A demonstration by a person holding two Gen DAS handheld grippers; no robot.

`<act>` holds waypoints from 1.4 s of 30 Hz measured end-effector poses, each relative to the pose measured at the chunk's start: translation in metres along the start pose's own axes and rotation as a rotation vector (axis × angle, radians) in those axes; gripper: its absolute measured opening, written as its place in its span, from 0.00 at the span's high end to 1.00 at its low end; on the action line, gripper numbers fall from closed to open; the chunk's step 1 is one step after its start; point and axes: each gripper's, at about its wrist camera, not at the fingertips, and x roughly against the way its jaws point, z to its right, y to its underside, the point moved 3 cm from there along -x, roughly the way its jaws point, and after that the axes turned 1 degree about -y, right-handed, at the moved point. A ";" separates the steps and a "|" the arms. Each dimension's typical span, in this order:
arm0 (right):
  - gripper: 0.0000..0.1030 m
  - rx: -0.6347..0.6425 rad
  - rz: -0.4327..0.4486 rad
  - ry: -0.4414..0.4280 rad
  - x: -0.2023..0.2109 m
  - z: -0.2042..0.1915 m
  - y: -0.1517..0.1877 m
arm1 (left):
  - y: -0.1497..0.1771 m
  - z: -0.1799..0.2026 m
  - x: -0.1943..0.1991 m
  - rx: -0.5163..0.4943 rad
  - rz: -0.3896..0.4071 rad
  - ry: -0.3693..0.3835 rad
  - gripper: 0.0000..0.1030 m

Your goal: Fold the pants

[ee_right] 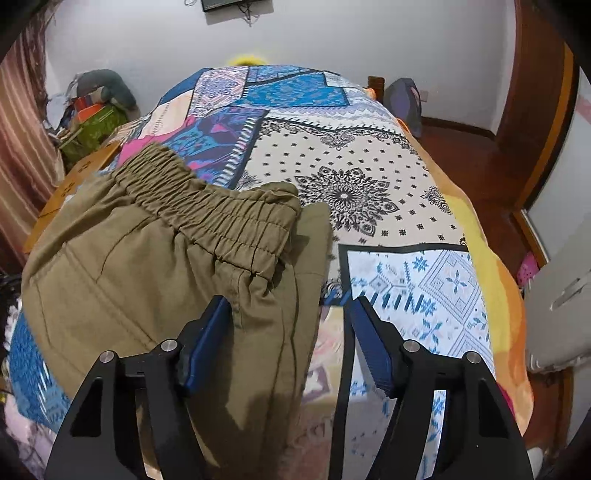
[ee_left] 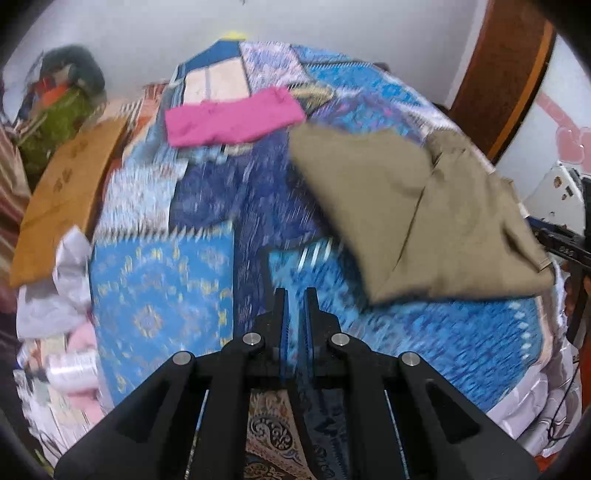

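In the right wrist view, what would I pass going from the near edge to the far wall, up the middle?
Open right gripper → olive pants with elastic waistband → patchwork bedspread → yellow thing at the far edge → white wall.

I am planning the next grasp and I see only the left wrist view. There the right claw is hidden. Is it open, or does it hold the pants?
Observer: The right claw is open and holds nothing.
Operator: Thank you. Where does it stand relative to the pants?
Observer: It straddles their edge. One finger is over the pants and the other is over the bedspread.
Operator: And where is the waistband?
Observer: The waistband lies beyond the claw, with its elastic bunched.
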 end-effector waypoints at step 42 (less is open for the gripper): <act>0.44 0.076 0.042 -0.104 0.043 -0.022 0.012 | -0.075 0.067 -0.017 -0.205 0.059 0.096 0.74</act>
